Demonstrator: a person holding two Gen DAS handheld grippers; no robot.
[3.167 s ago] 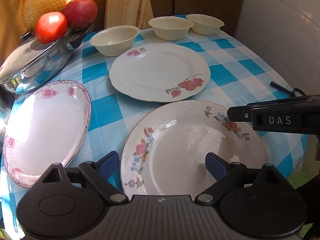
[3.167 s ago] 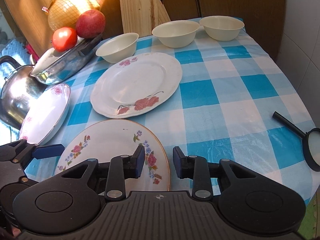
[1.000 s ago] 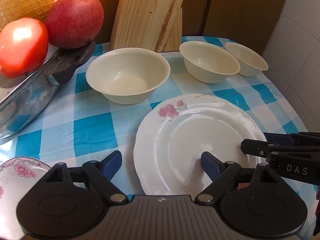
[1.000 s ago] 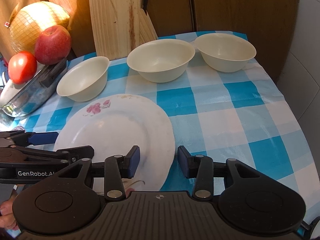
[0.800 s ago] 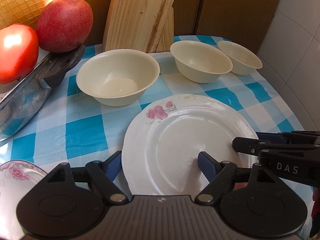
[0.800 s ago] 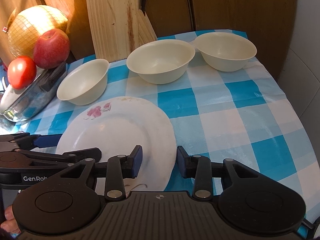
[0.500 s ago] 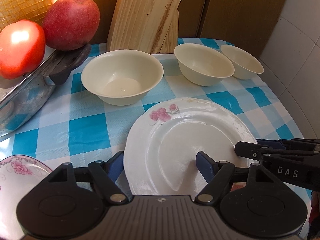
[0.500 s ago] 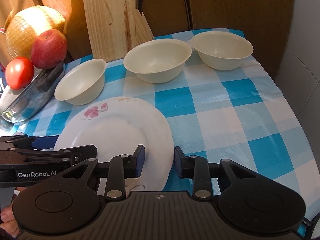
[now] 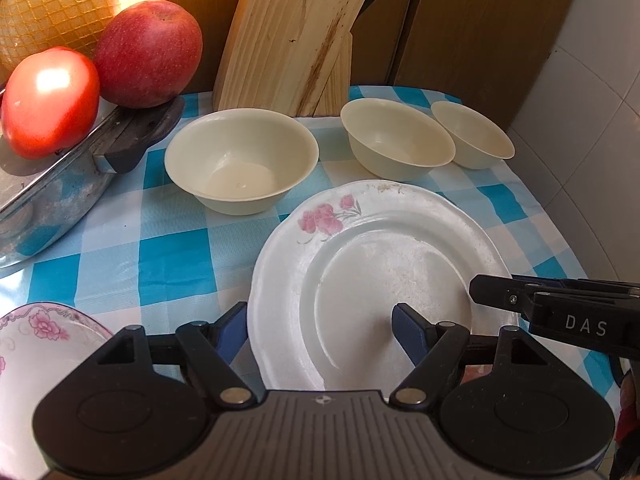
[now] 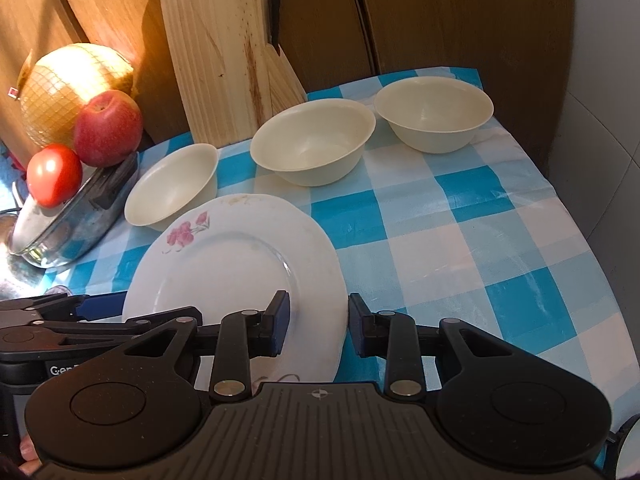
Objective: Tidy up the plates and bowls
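A white plate with pink flowers [image 9: 380,264] lies on the blue checked tablecloth [image 9: 176,264]; it also shows in the right wrist view [image 10: 236,264]. My left gripper [image 9: 320,330] is open, its jaws straddling the plate's left rim. My right gripper [image 10: 318,322] is open, its jaws straddling the plate's right rim. Three cream bowls stand behind the plate: left [image 9: 240,164], middle [image 9: 396,140], right [image 9: 472,134]. A pink-rimmed oval plate [image 9: 44,324] shows at lower left.
A steel pot with lid [image 9: 60,184] carries a tomato [image 9: 50,102] and an apple [image 9: 148,54], with a netted pomelo [image 9: 68,4] behind. A wooden knife block [image 10: 224,60] stands at the back. A tiled wall [image 9: 592,128] borders the right.
Both grippers moved from the near floral plate forward to the white plate with pink flowers. In the last second they crept closer around its rims; the right jaws narrowed slightly.
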